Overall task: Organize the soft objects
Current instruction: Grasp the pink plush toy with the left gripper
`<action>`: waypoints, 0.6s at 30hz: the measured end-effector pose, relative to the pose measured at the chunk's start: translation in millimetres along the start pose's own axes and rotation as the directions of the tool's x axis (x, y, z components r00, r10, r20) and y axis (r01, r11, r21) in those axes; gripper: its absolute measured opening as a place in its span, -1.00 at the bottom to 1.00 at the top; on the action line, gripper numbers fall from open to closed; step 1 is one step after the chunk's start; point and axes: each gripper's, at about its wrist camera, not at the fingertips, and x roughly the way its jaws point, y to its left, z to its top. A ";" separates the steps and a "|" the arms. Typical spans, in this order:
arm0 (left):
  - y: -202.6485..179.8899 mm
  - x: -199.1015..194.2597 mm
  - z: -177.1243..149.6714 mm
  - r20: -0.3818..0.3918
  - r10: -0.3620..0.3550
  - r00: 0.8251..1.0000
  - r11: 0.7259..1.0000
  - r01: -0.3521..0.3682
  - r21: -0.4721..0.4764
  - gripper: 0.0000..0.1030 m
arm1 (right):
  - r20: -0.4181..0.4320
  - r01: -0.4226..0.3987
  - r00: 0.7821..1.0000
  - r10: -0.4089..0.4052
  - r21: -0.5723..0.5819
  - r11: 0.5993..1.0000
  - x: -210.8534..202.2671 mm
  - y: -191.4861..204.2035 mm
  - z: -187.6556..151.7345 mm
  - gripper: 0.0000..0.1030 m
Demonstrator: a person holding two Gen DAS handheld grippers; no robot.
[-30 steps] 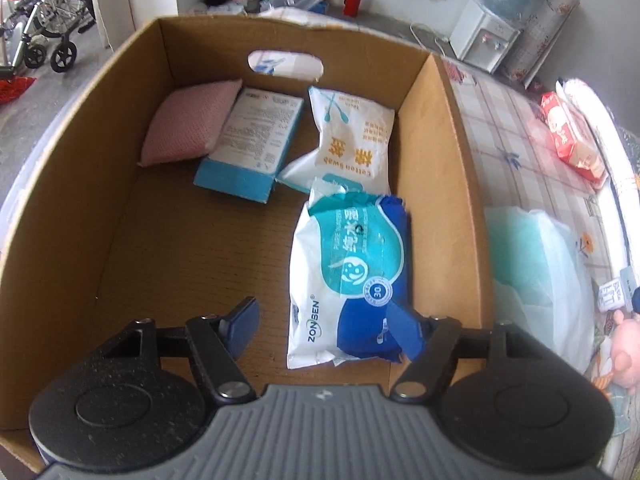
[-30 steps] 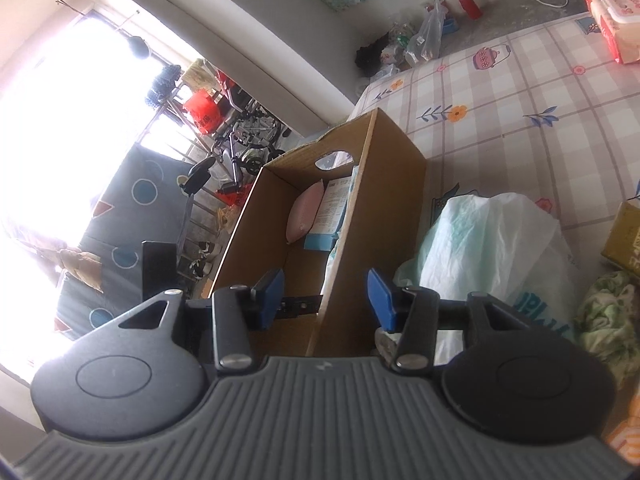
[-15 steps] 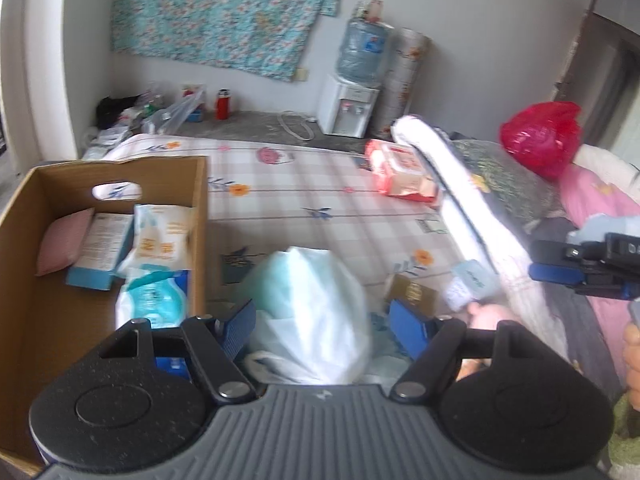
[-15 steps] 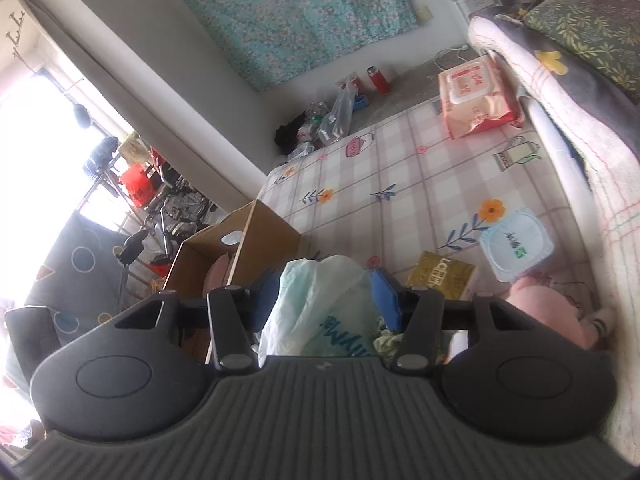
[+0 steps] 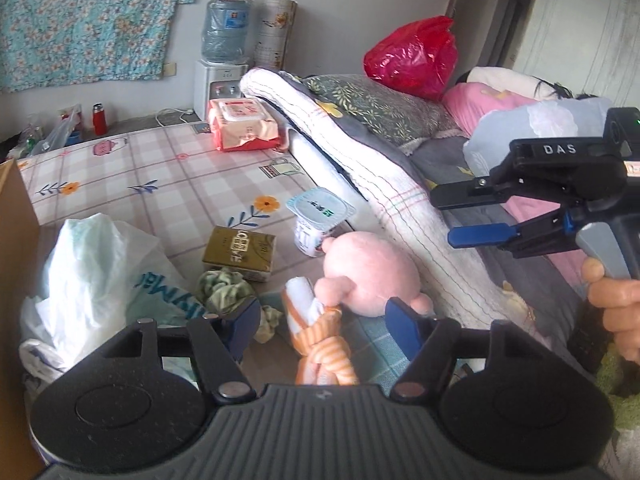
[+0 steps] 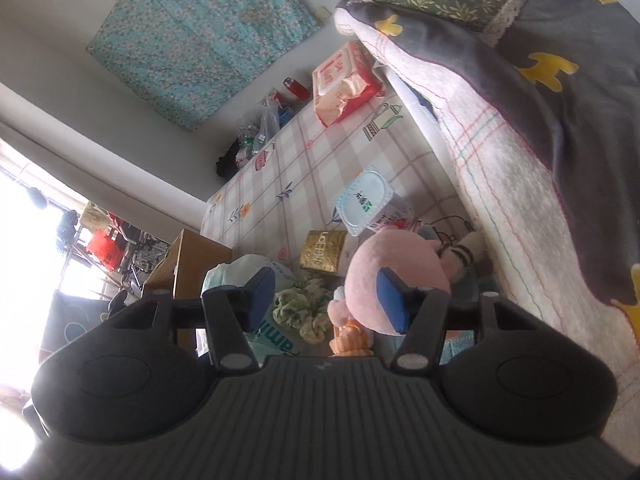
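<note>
A pink plush toy (image 5: pixel 368 276) (image 6: pixel 396 276) lies on the bed beside an orange-and-white striped cloth (image 5: pixel 320 344) (image 6: pixel 350 336) and a crumpled green cloth (image 5: pixel 222 286) (image 6: pixel 304 308). My left gripper (image 5: pixel 322 328) hovers over the striped cloth and the plush, its jaws closing, with no pad touching anything. My right gripper (image 6: pixel 328 300) hangs above the plush and the green cloth with its jaws opening and nothing held. It also shows at the right of the left wrist view as the right gripper (image 5: pixel 446 216), held by a hand.
A white plastic bag (image 5: pixel 92 272) sits by the cardboard box (image 5: pixel 16 216) at the left. A gold box (image 5: pixel 240 252), a lidded tub (image 5: pixel 320 214) and a red-white wipes pack (image 5: pixel 244 128) lie on the checked sheet. A folded quilt (image 5: pixel 360 152) borders the right.
Both views have swung from the cardboard box to the right, across the bag, to the plush and cloths. The right gripper's jaws stand wider than before.
</note>
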 end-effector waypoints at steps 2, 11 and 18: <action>-8.4 8.3 -2.5 -0.003 -0.006 1.000 0.999 0.007 0.037 0.36 | -0.019 0.018 1.000 -0.017 0.036 0.999 5.8 -11.1 1.1 0.10; -18.2 45.7 3.4 -0.036 -0.007 0.999 0.995 0.011 0.099 0.18 | -0.074 0.064 0.996 -0.058 0.082 0.995 42.7 -30.0 14.2 0.12; -16.4 69.9 9.1 -0.077 -0.031 0.997 0.995 0.038 0.093 0.19 | -0.134 0.093 0.988 -0.078 0.106 0.990 68.3 -38.6 20.9 0.18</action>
